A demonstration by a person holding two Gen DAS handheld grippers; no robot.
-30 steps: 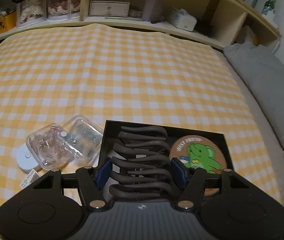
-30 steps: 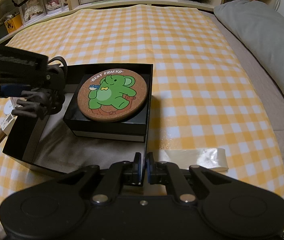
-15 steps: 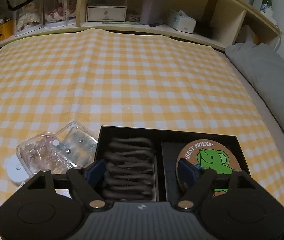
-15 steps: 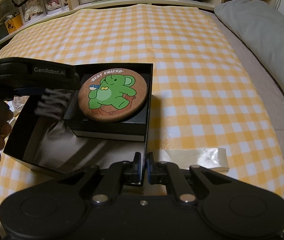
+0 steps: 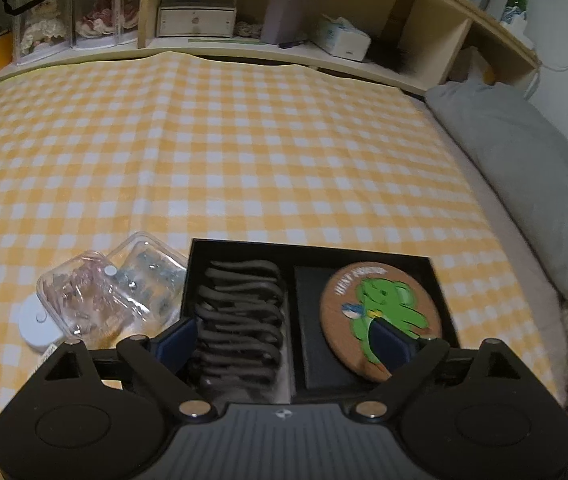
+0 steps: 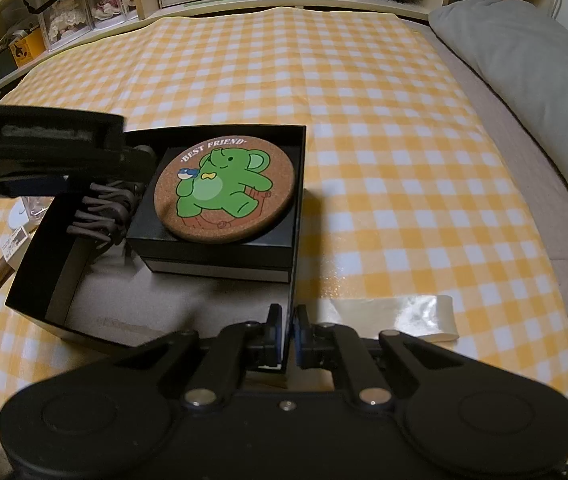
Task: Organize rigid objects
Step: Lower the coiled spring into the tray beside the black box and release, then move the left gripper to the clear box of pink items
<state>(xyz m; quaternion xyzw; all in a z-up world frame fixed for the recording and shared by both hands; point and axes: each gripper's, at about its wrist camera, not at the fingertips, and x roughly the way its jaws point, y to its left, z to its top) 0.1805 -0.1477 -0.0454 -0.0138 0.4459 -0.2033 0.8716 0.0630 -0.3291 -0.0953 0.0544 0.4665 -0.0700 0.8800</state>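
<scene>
A black open box (image 5: 440,280) (image 6: 35,276) lies on the yellow checked cloth. Inside it a stack of dark wavy hair clips (image 5: 239,312) (image 6: 103,212) sits next to a smaller black box (image 6: 219,248). A round cork coaster with a green elephant (image 5: 380,312) (image 6: 223,188) lies on that smaller box. My left gripper (image 5: 284,344) is open and empty just above the clips. My right gripper (image 6: 287,336) is shut on the black box's near wall.
Two clear plastic cases (image 5: 111,288) and a white round disc (image 5: 37,322) lie left of the box. A roll of clear tape (image 6: 388,316) lies right of my right gripper. A grey pillow (image 6: 532,72) lies at the right. Shelves (image 5: 203,12) stand behind.
My left gripper has let go of the hair clips, opened wide and pulled back. The clips now rest in the box. My right gripper has kept its grip on the box wall.
</scene>
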